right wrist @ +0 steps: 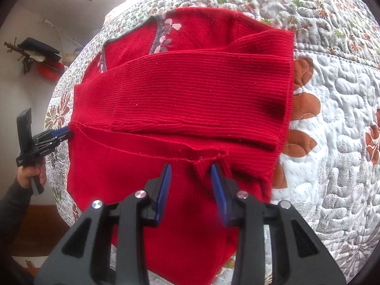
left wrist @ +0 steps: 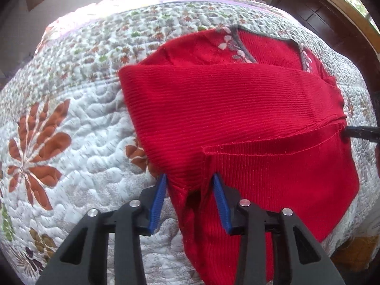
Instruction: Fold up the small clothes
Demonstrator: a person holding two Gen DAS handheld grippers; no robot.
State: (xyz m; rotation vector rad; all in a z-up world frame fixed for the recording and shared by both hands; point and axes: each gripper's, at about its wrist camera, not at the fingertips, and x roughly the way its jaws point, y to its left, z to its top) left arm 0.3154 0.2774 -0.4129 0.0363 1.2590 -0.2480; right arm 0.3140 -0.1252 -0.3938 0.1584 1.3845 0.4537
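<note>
1. We are over a bed covered by a white quilted bedspread (left wrist: 78, 128) printed with rust-brown and green flowers; a dark wooden headboard (left wrist: 332, 16) stands at its far right in the left wrist view, and a plain wall with a cluttered shelf (right wrist: 40, 57) shows at the far left in the right wrist view.
2. The red knitted sweater (left wrist: 237, 109) lies on the bedspread, its grey-trimmed neckline with pale flower embroidery (left wrist: 231, 45) at the far end. One ribbed sleeve (right wrist: 190, 90) lies folded across the chest.
3. Our left gripper (left wrist: 190, 180) has its blue fingers (left wrist: 159, 199) set narrowly, with a raised fold of the sweater's near hem pinched up between them.
4. Our right gripper (right wrist: 191, 171) grips likewise: its blue fingers (right wrist: 163, 190) stand narrow around a small bunch of red hem at the sweater's near edge.
5. In the right wrist view the left gripper appears again at the sweater's left edge, held by a hand (right wrist: 33, 173) in a dark sleeve, its fingertips touching the fabric.
6. In the left wrist view a dark fingertip reaches the sweater's right edge.
</note>
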